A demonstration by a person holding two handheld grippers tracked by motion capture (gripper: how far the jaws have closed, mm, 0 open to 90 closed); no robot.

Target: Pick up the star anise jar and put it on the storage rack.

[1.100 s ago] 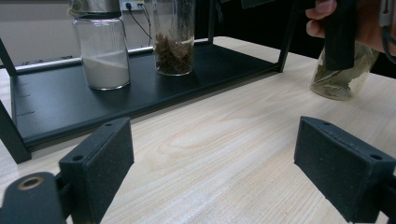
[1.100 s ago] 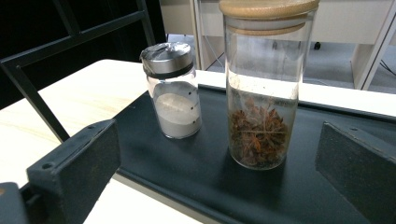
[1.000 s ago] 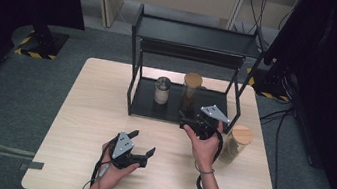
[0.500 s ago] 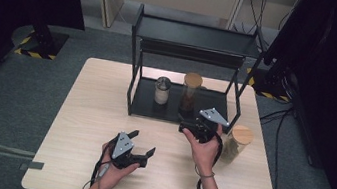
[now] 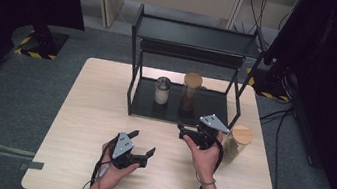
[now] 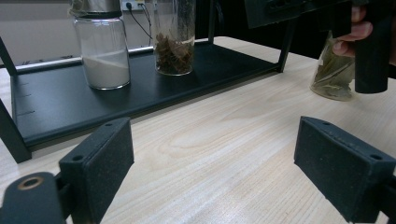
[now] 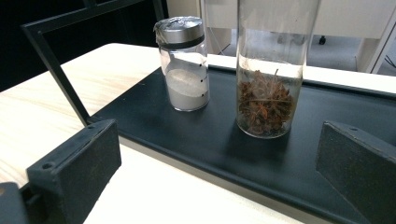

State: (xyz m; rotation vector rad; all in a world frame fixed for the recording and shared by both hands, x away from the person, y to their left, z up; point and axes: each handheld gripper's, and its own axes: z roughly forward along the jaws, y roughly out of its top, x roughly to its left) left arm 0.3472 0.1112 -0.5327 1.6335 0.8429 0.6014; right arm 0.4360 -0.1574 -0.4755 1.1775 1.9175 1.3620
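Observation:
A black two-tier rack (image 5: 189, 52) stands at the back of the table. On its lower shelf (image 5: 215, 109) are a short metal-lidded jar of white powder (image 5: 162, 90) (image 6: 102, 46) (image 7: 186, 65) and a tall cork-lidded jar of brown dried spice (image 5: 190, 91) (image 6: 173, 39) (image 7: 271, 70). My right gripper (image 5: 181, 131) (image 7: 219, 172) is open and empty, just in front of the shelf and facing both jars. My left gripper (image 5: 142, 142) (image 6: 219, 172) hovers open and empty over the table's near middle. A third cork-lidded jar of green leaves (image 5: 236, 142) (image 6: 332, 74) stands on the table right of my right hand.
The light wooden table (image 5: 93, 113) has bare room at the left and front. The rack's front posts (image 5: 131, 89) flank the shelf opening. Dark curtains and cables lie on the floor beyond the table.
My right gripper has drawn back slightly toward the near edge. The left gripper and the jars have not moved.

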